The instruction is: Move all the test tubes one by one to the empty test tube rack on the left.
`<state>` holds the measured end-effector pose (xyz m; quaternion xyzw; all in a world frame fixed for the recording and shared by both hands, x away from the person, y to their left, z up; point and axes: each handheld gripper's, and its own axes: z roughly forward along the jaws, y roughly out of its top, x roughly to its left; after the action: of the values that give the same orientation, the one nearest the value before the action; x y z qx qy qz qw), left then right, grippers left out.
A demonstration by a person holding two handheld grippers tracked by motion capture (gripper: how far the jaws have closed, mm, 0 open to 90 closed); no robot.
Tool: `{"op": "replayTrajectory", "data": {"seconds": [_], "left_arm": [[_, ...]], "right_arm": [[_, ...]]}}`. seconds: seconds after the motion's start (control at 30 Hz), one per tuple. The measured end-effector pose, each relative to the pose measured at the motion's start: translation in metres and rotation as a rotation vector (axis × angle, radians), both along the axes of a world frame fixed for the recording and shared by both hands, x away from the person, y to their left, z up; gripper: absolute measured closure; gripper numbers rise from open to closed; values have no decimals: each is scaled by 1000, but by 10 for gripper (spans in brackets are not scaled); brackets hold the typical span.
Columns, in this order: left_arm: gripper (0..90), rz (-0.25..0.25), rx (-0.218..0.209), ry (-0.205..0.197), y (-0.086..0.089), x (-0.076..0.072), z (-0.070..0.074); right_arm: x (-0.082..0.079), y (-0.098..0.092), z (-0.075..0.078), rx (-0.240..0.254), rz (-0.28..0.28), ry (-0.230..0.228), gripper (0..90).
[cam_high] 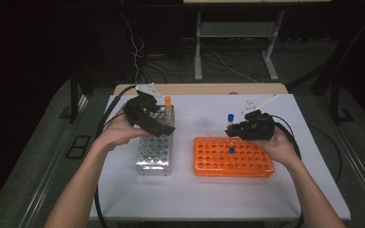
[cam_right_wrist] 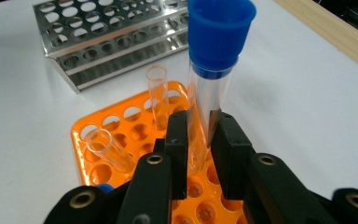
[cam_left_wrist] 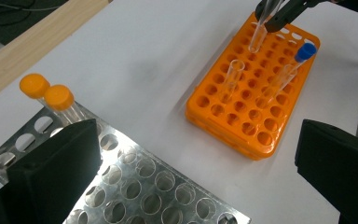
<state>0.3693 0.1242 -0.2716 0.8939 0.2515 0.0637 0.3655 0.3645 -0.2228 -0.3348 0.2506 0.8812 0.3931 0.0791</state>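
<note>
**Blue-capped tube held clear above the orange rack**

The blue-capped tube [cam_right_wrist: 209,93] is pinched low on its glass by the right tool [cam_right_wrist: 204,154], cap up, its long axis leaning slightly off vertical. In the left tool's view the tube's bottom end [cam_left_wrist: 257,38] is seen hanging just over the far holes of the orange rack [cam_high: 233,164], not seated in any of them. So the orange rack lies directly below the tube, while the steel rack [cam_high: 154,152] lies well apart across the tabletop [cam_high: 218,194], toward the left hand.

The left tool [cam_left_wrist: 196,158] is held over the steel rack with its jaws spread wide and nothing between them. It is much the nearer one to that rack.

In the orange rack, a second blue-capped tube [cam_left_wrist: 289,70] and two uncapped tubes [cam_right_wrist: 157,95] are standing; most holes are vacant. In the steel rack, two orange-capped tubes [cam_left_wrist: 46,95] are standing side by side at one end, the remaining holes open.

If the tube is bound for the steel rack, a sideways carry will be needed, judging by the gap.
</note>
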Motion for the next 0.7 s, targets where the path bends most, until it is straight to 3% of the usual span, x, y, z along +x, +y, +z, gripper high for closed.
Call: {"op": "replayTrajectory", "data": {"seconds": [0.37,0.7], "left_arm": [[0,-56,8,-25,-12,-6,18],[0,-129,26,-51,-30,-13,36]], "right_arm": [[-5,8,30,4,51,-25,762],[-8,28,48,4,106,-31,763]]}}
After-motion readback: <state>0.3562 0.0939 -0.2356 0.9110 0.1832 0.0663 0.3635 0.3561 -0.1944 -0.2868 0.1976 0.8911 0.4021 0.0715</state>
